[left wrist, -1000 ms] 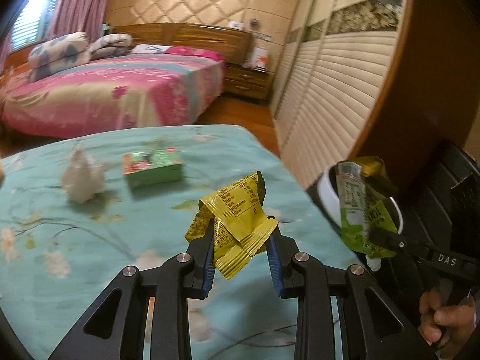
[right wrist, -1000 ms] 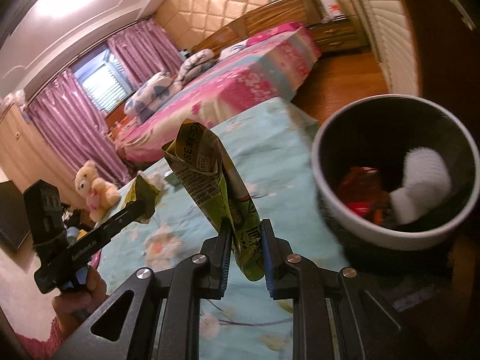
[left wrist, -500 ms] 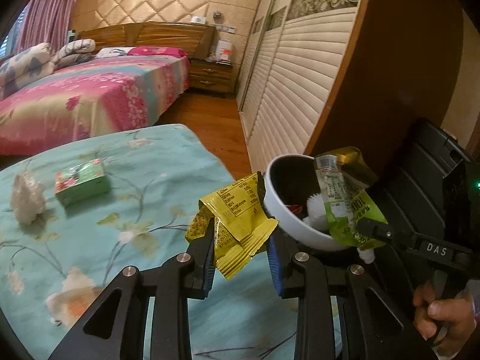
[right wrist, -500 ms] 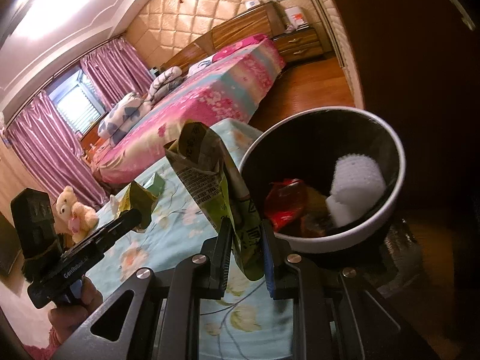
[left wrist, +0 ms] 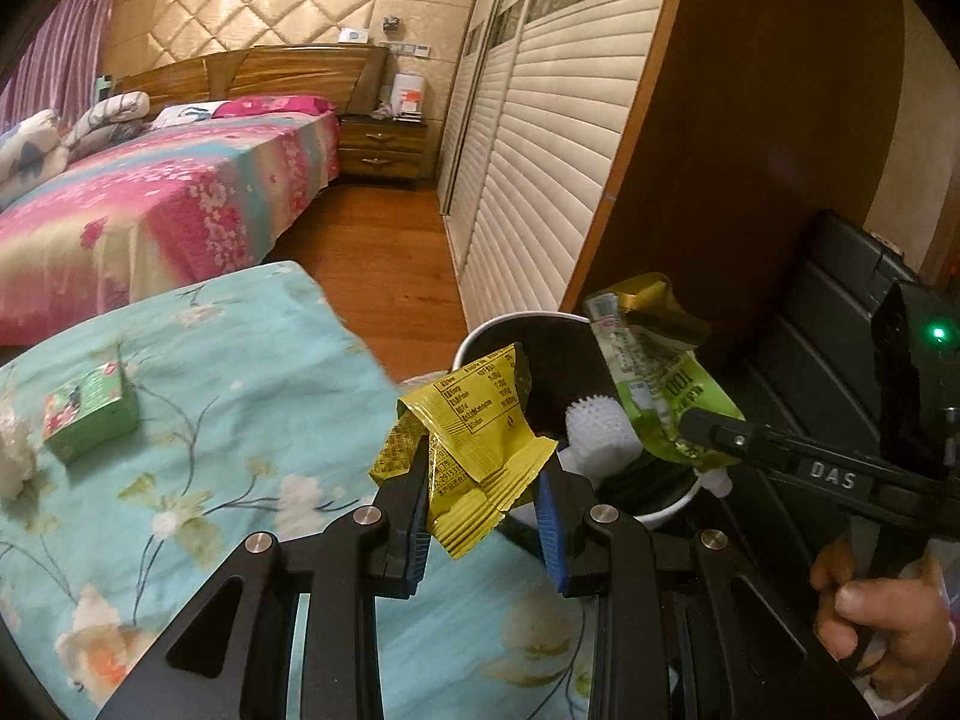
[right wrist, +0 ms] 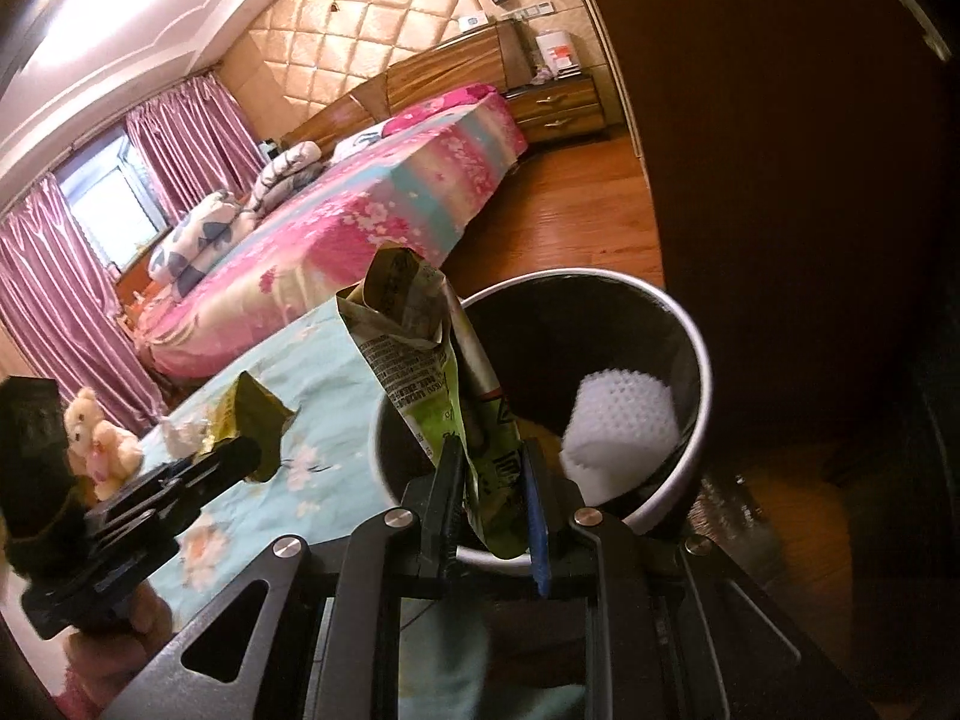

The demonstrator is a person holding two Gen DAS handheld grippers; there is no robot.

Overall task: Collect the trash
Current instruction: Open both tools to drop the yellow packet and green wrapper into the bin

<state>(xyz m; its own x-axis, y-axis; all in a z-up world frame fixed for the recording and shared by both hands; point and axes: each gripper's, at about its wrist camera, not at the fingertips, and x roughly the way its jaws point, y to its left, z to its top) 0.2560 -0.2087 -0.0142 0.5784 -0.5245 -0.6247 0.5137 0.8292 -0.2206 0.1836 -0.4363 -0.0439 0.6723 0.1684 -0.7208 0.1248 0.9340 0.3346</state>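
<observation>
My left gripper (left wrist: 483,471) is shut on a crumpled yellow wrapper (left wrist: 474,438), held just left of the bin's near rim. My right gripper (right wrist: 489,471) is shut on a green drink pouch (right wrist: 429,384), upright over the bin's near left rim; from the left wrist view the pouch (left wrist: 657,372) hangs above the bin opening. The round bin (right wrist: 696,348), white outside and dark inside, holds a white bumpy foam piece (right wrist: 624,426) and darker trash. In the right wrist view the yellow wrapper (right wrist: 249,423) shows in the other gripper at left.
A turquoise flowered cloth (left wrist: 198,420) covers the table, with a green box (left wrist: 90,411) and a white crumpled tissue (left wrist: 12,456) at its left. A dark wooden wardrobe (left wrist: 750,150) stands right behind the bin. A pink bed (left wrist: 150,204) lies beyond, past bare wooden floor.
Both grippers have swung right toward the bin. The bin now fills more of each view, the pouch has come over its rim, and the green box and tissue have slid left.
</observation>
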